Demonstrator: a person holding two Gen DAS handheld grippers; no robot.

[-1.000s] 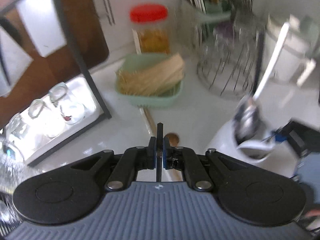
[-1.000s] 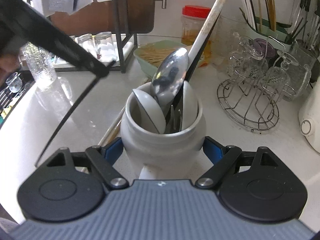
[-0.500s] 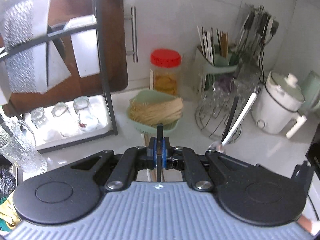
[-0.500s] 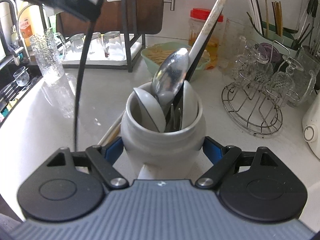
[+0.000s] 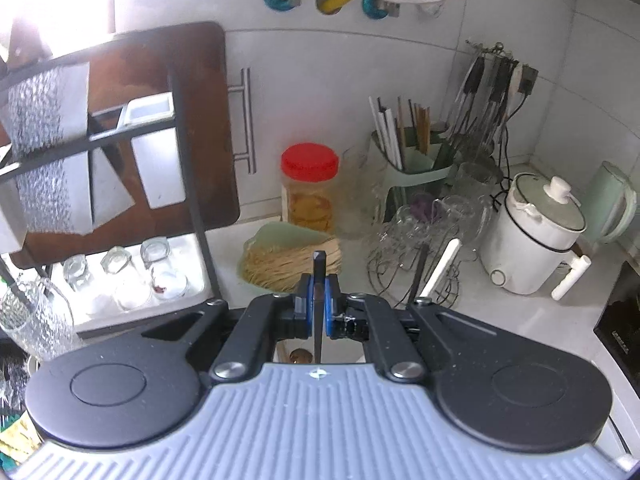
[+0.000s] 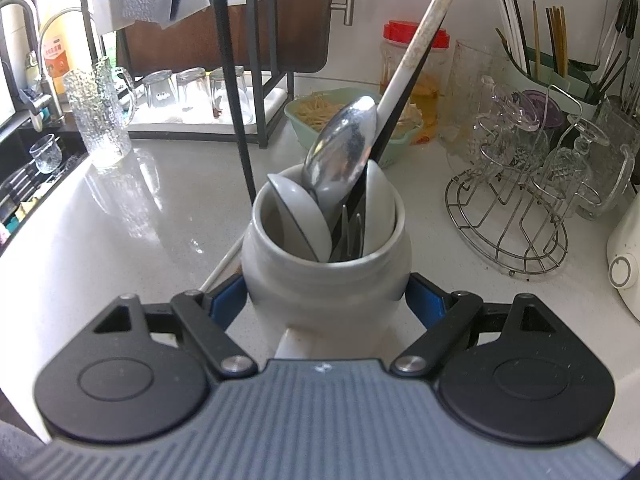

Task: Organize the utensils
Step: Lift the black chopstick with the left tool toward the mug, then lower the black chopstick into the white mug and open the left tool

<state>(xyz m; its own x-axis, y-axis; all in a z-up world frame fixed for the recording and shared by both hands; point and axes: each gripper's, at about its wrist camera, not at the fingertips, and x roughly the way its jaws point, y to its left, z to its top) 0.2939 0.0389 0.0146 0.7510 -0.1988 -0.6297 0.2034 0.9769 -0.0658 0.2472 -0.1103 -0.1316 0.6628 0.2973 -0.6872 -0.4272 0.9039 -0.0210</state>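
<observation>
Left tool point(image 5: 316, 312) risen, clamped on black chopstick point(image 5: 319, 276); right tool point(image 6: 326, 300) grips crock point(image 6: 326, 276). Risk: thin chopstick pivoting, missing crock

Daylight enters from the upper left of both views. In the left wrist view it burns out the wall above the board point(image 5: 168, 128) to pure white. In the right wrist view the counter point(image 6: 132, 216) carries soft glare below the glass mug point(image 6: 98, 116). Fisheye distortion bends the wall tiles and counter edge near the borders. Both frames are sharp, with slight softness toward the corners. Shadows are faint and diffuse.
</observation>
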